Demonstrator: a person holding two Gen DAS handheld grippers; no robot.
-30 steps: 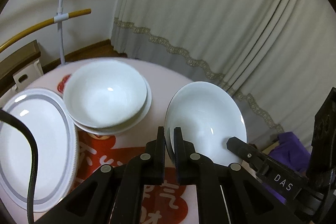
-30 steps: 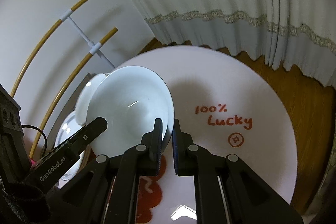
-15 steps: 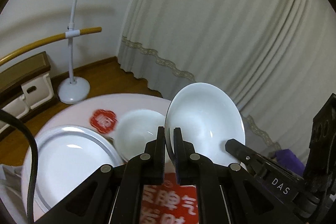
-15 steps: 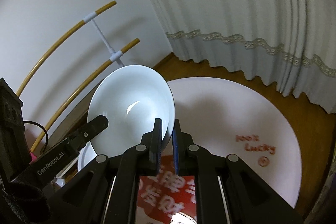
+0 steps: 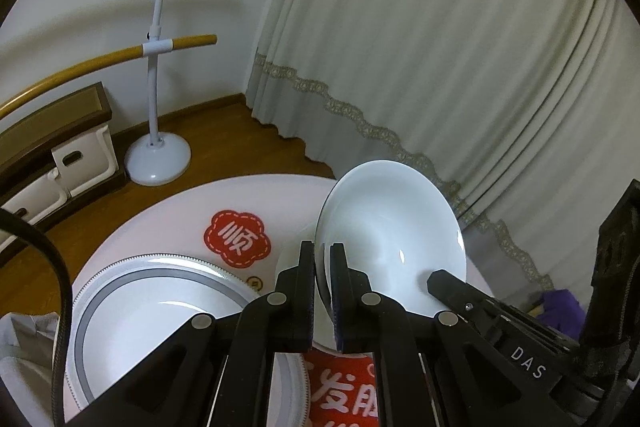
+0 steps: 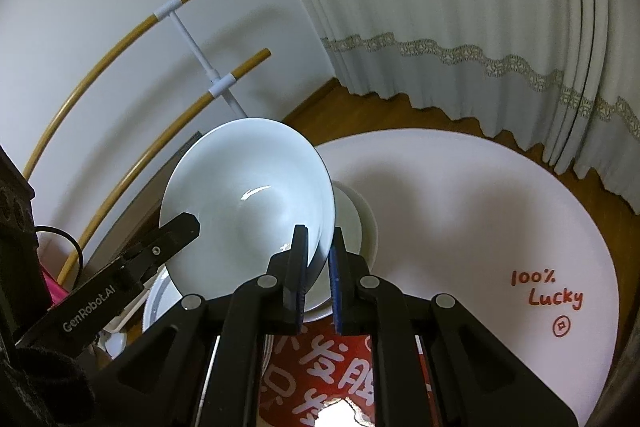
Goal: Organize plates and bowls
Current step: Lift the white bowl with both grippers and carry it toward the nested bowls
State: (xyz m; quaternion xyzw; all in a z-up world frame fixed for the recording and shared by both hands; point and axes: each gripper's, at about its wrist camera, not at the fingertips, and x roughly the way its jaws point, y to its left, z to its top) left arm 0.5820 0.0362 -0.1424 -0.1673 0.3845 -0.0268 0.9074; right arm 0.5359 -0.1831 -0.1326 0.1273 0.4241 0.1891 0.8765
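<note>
Both grippers hold one white bowl [image 5: 392,227] by opposite sides of its rim, lifted above the round table. My left gripper [image 5: 323,259] is shut on the rim at the bowl's left edge. My right gripper [image 6: 318,247] is shut on the rim at the bowl's right edge; the bowl [image 6: 248,203] tilts toward the camera. Under it, another white bowl and plate stack [image 6: 360,223] rests on the table, mostly hidden. A large grey-rimmed plate [image 5: 160,303] lies at the table's left.
The round white table [image 6: 480,211] has red prints [image 5: 234,238] and "100% Lucky" lettering [image 6: 548,291]. A white stand with wooden rods [image 5: 158,107] and a low cabinet [image 5: 56,155] stand behind. Curtains [image 5: 440,47] hang at the back; a purple cloth [image 5: 560,315] lies right.
Both grippers have raised the bowl well above the table and tilted their views up; the stack of bowl and plate that was beside it now lies under and behind it.
</note>
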